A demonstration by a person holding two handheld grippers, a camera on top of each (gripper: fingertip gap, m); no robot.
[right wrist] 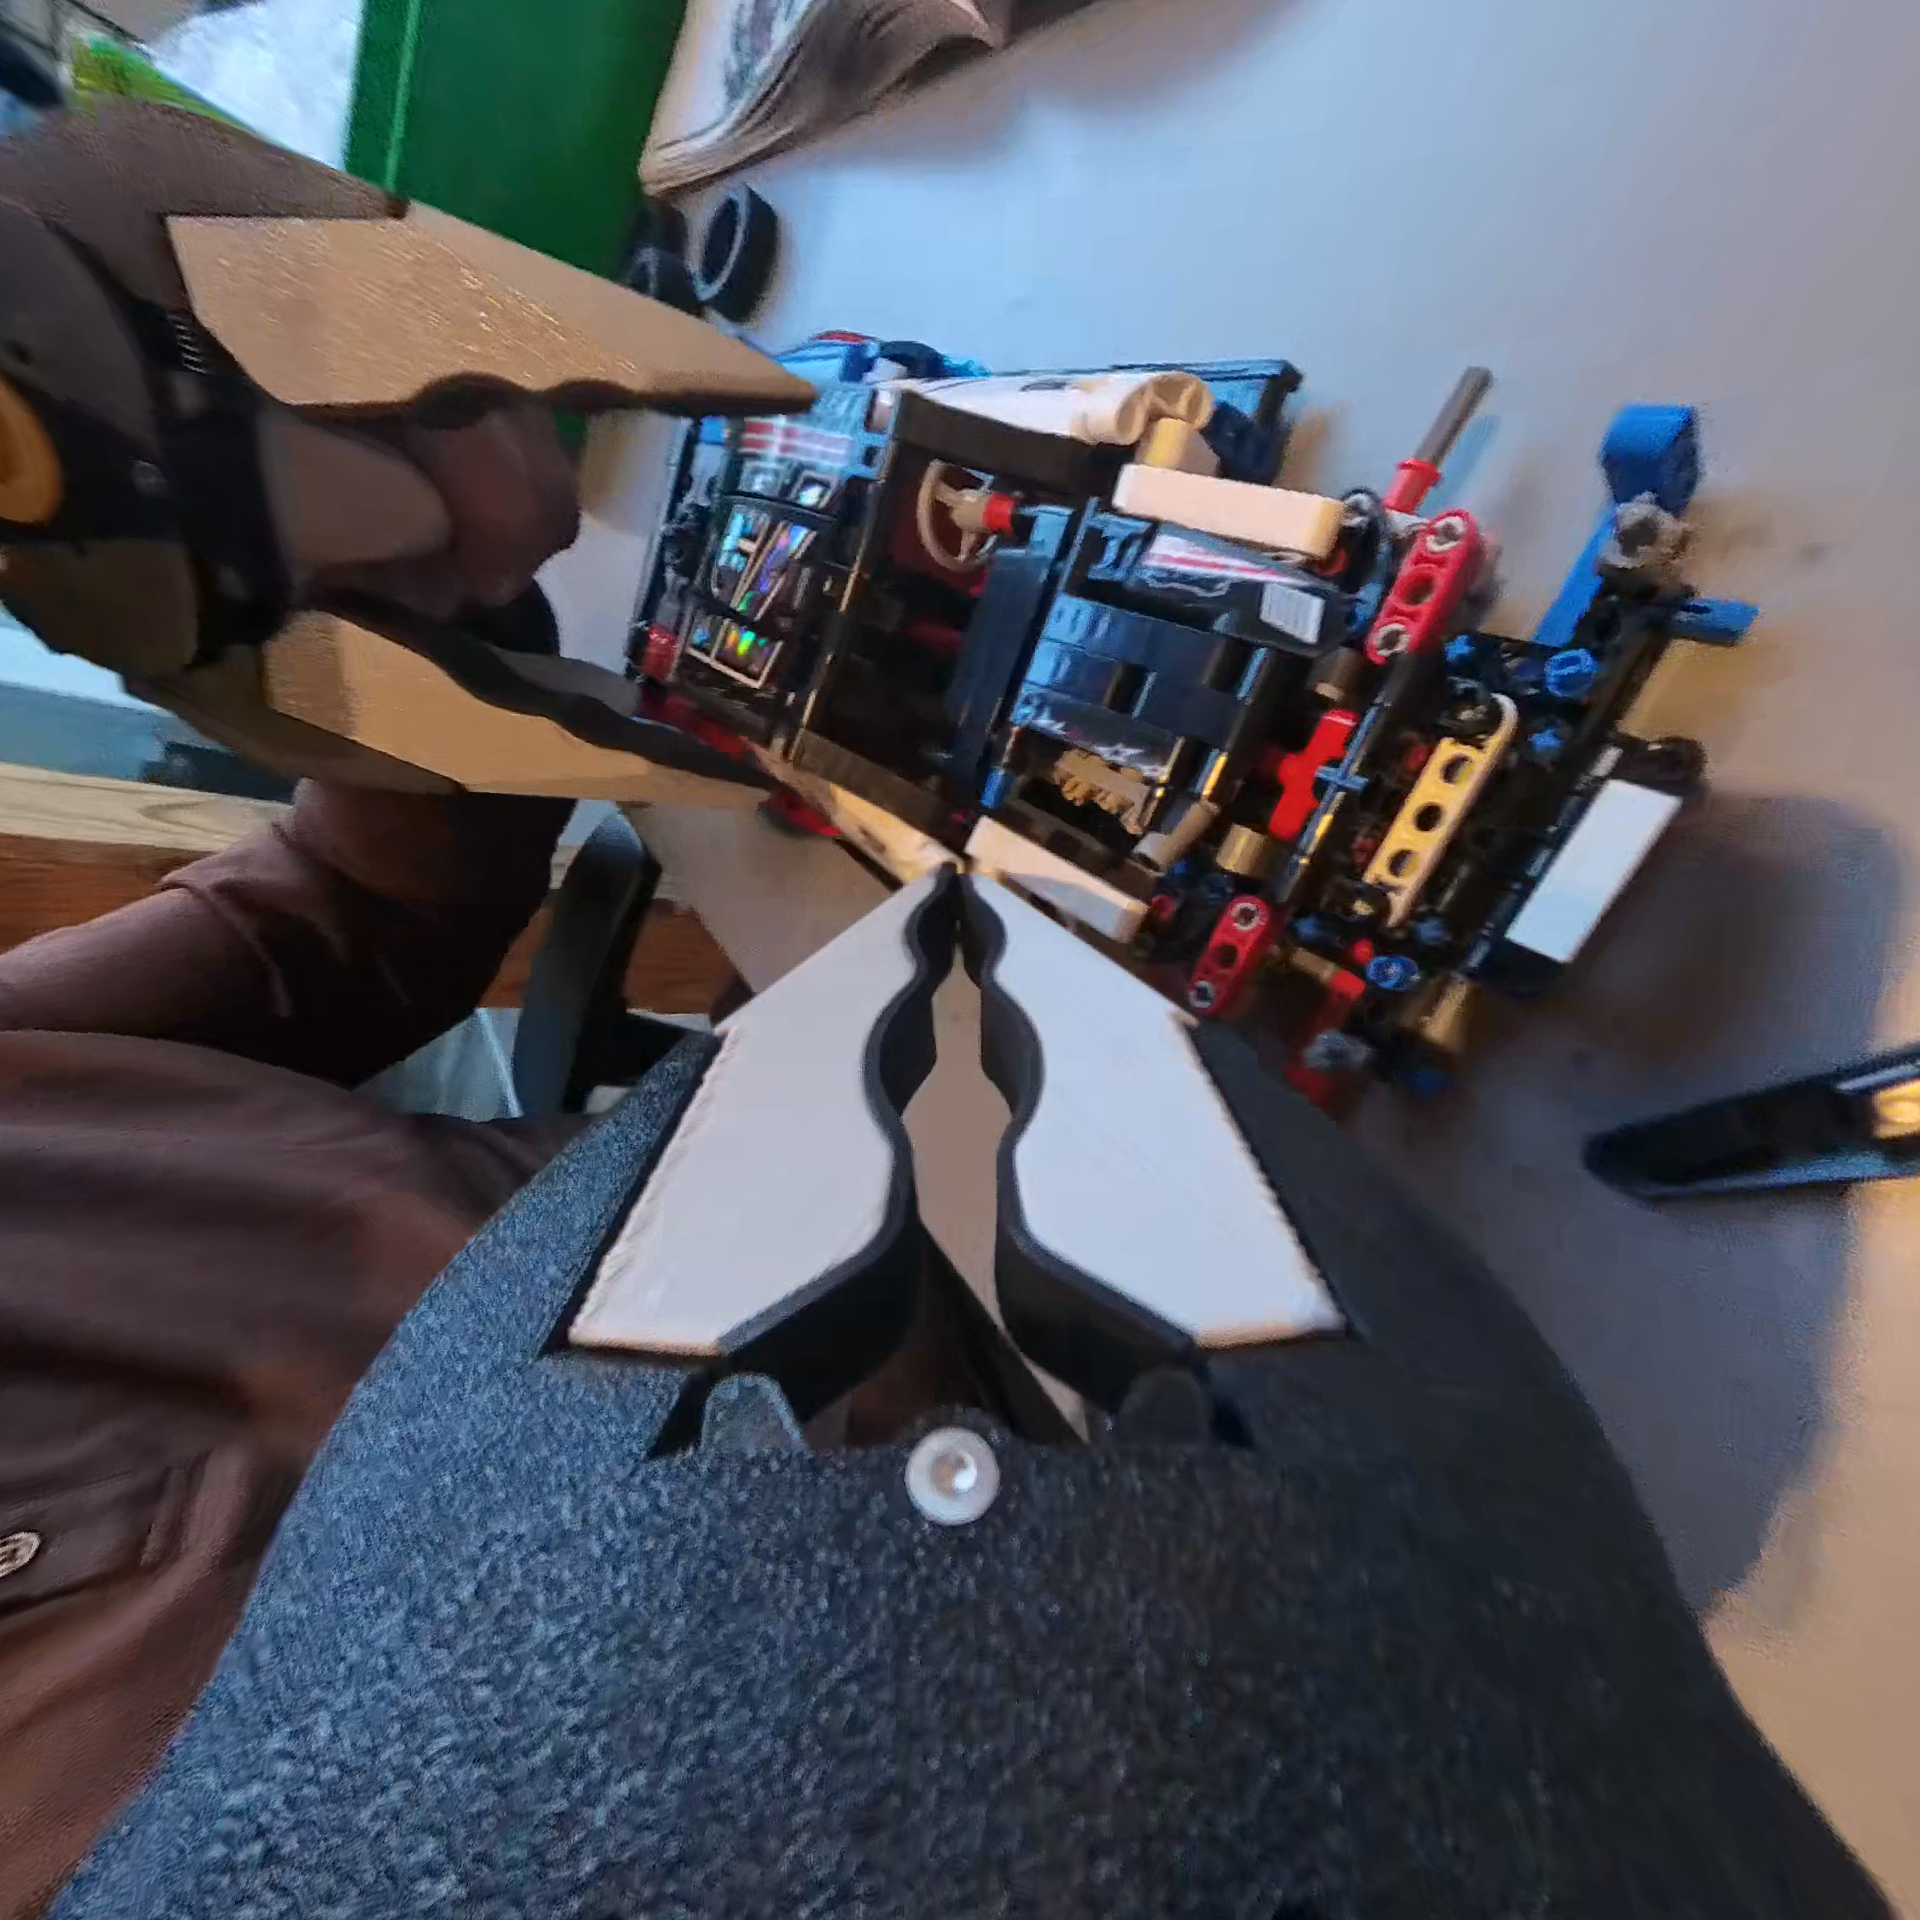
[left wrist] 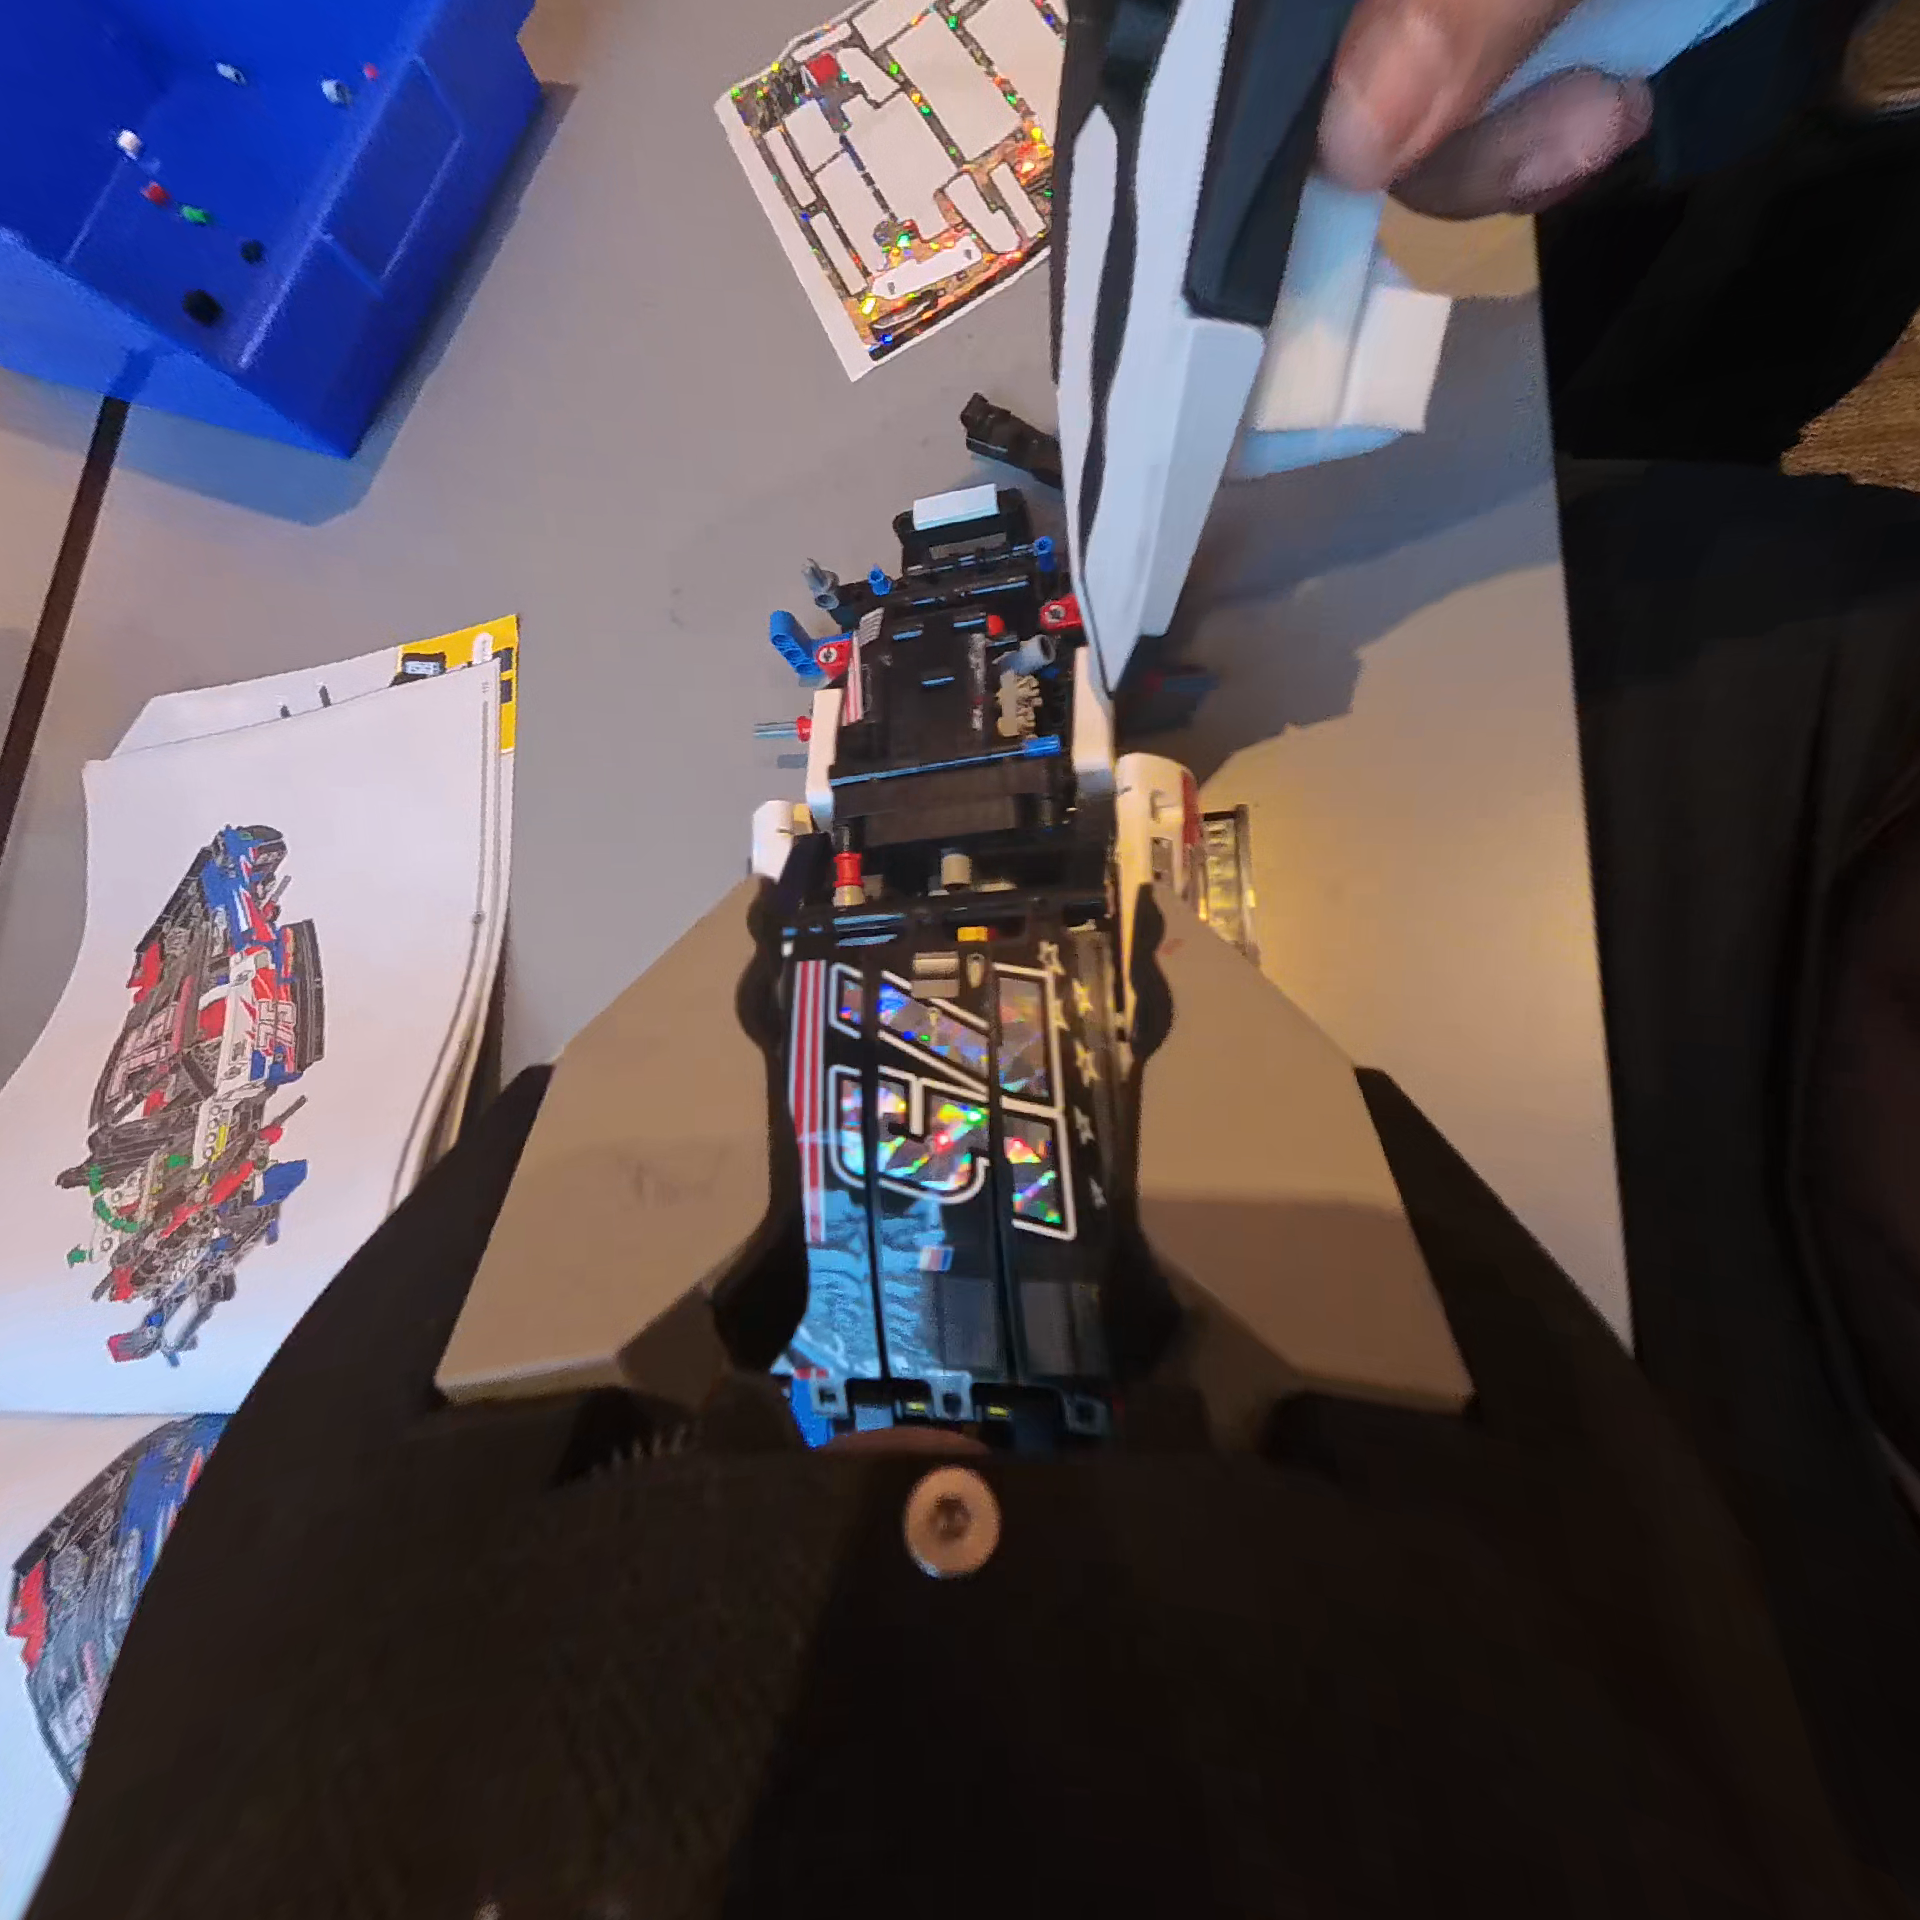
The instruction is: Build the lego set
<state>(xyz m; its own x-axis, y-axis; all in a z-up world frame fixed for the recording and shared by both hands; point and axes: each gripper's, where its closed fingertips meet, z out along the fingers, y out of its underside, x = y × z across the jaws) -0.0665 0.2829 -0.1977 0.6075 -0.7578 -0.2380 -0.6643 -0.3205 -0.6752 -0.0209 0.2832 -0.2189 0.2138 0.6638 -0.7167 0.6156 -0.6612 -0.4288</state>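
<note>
The left claw (left wrist: 940, 1049) pinches the lego car (left wrist: 940, 1039) by its dark hood end, one tan finger (left wrist: 665, 1132) pressed on each flank of the panel with the shiny foil sticker. In the right wrist view this same claw (right wrist: 769, 582) reaches in from the left side and clamps the car's (right wrist: 1143, 665) front across its width.

The right claw (right wrist: 958, 883) is pressed together, its white fingers (right wrist: 790, 1174) meeting at the tips with only the wavy gap between their inner edges. The tips touch, or very nearly touch, a white piece on the near flank of the car; motion blur makes it hard to say whether anything is caught between them. From the left wrist view the right claw (left wrist: 1117, 665) comes down from above at the car's right side, and a hand (left wrist: 1455, 114) grips its white body.

The car lies on the grey counter (left wrist: 644, 499), near the edge where the person sits, its open back end showing red, blue and yellow beams and pins. An open instruction booklet (left wrist: 270, 1039) lies beside it toward the left edge, with a drawing of the model on the page. A sticker sheet (left wrist: 894, 177) with most stickers peeled off rests farther out, and a blue box (left wrist: 239, 208) sits at the far left corner. Two black tyres (right wrist: 717, 255) lie beyond the car's front, near a green box (right wrist: 499, 114). A brown sleeve (right wrist: 156, 1195) fills the near left of the right wrist view.
</note>
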